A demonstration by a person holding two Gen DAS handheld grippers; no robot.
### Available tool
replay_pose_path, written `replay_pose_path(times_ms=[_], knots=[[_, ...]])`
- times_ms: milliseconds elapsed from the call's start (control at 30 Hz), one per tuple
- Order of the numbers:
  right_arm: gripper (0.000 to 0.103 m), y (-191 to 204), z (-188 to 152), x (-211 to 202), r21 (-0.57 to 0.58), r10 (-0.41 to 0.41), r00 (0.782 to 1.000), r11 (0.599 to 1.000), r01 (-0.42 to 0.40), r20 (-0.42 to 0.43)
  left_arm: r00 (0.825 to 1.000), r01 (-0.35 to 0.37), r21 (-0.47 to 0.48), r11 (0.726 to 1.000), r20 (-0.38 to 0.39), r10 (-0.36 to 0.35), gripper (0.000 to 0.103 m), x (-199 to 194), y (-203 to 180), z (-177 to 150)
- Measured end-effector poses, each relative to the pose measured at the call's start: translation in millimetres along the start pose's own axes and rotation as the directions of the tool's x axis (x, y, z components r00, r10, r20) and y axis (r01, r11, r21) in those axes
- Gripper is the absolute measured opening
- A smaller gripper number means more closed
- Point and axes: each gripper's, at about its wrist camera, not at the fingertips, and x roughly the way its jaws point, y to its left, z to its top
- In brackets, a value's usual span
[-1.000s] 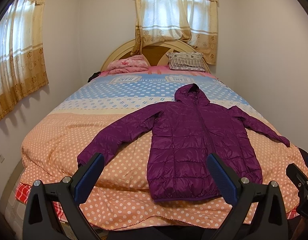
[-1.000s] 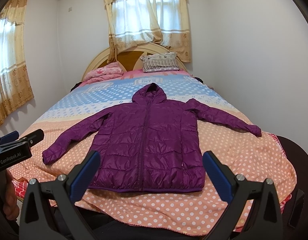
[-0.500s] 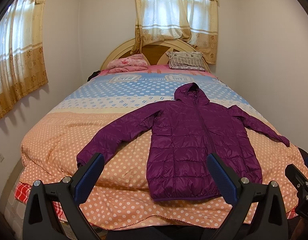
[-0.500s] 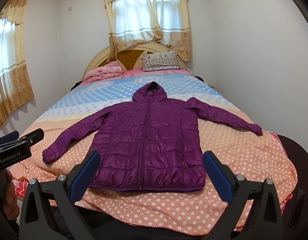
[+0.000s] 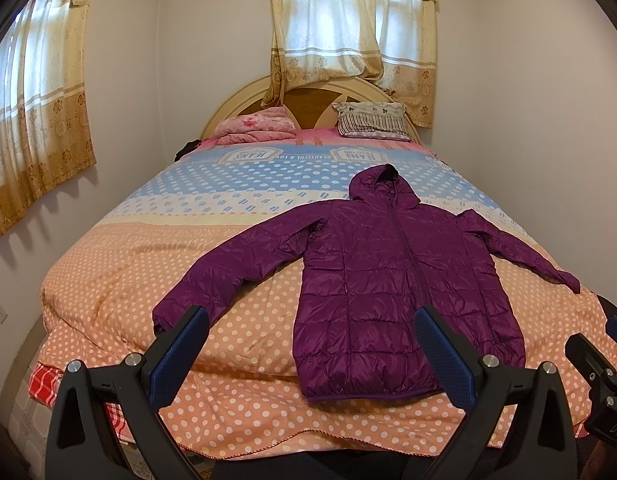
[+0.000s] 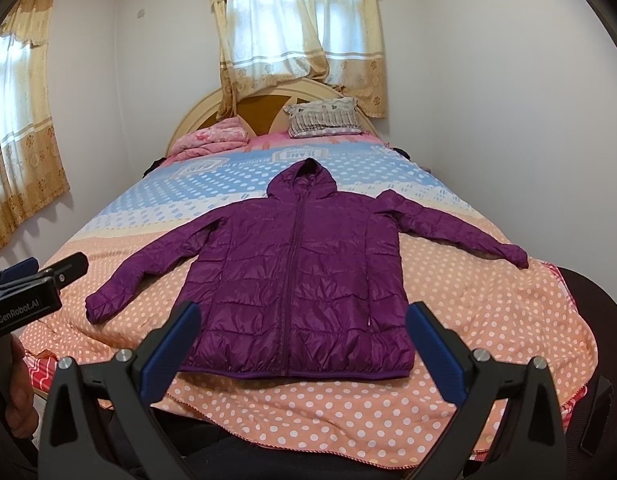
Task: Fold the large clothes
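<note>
- Since a second earlier almost nothing had changed: both grippers only hovered at the near edge of the bed, so folding seemed not yet begun
- The left gripper had its two blue ribbed pads wide apart and held nothing
- The right gripper was the same, pads spread apart, empty
- The purple jacket lay flat, front up, on the near half of the bed, zip closed, sleeves spread to left and right, hood pointing far
- Its fabric looked shiny, quilted and puffy, probably slippery
- The bedspread was soft, orange with white dots, blue farther
- Far: a striped pillow and a curved wooden headboard
</note>
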Motion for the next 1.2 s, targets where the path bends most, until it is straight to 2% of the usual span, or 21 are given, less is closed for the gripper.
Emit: replay_pose_path(times_ms=[467, 667, 733, 900, 1033, 1200], knots=[[0.103, 0, 0, 3, 0.003, 0.010, 1.000, 1.000, -0.010, -0.013, 1.000, 0.011, -0.004, 1.000, -0.022, -0.011, 0.102, 6, -1, -7], [0.103, -18, -3, 26, 0.054, 0.091, 0.994, 0.995, -0.088, -0.053, 0.998, 0.026, 0.025, 0.999, -0.063, -0.025, 0.102, 30, 0, -10], [0.103, -34, -1, 42, 0.081, 0.095, 0.993, 0.993, -0.088, -0.075, 0.998, 0.018, 0.049, 0.999, -0.067, -0.014, 0.102, 44, 0, -9], [0.103, -105, 8, 92, 0.210, 0.019, 0.990, 0.978, 0.011, -0.139, 0.996, -0.030, 0.130, 0.991, -0.078, 0.040, 0.102, 92, -2, 2], [0.103, -191, 12, 132, 0.392, -0.040, 0.983, 0.913, 0.109, -0.182, 0.993, -0.054, 0.137, 0.989, -0.096, 0.067, 0.102, 145, 1, 19], [0.099, -283, 17, 169, 0.496, -0.162, 0.957, 0.827, 0.264, -0.240, 0.987, -0.083, 0.140, 0.987, -0.128, 0.102, 0.102, 215, -3, 38]])
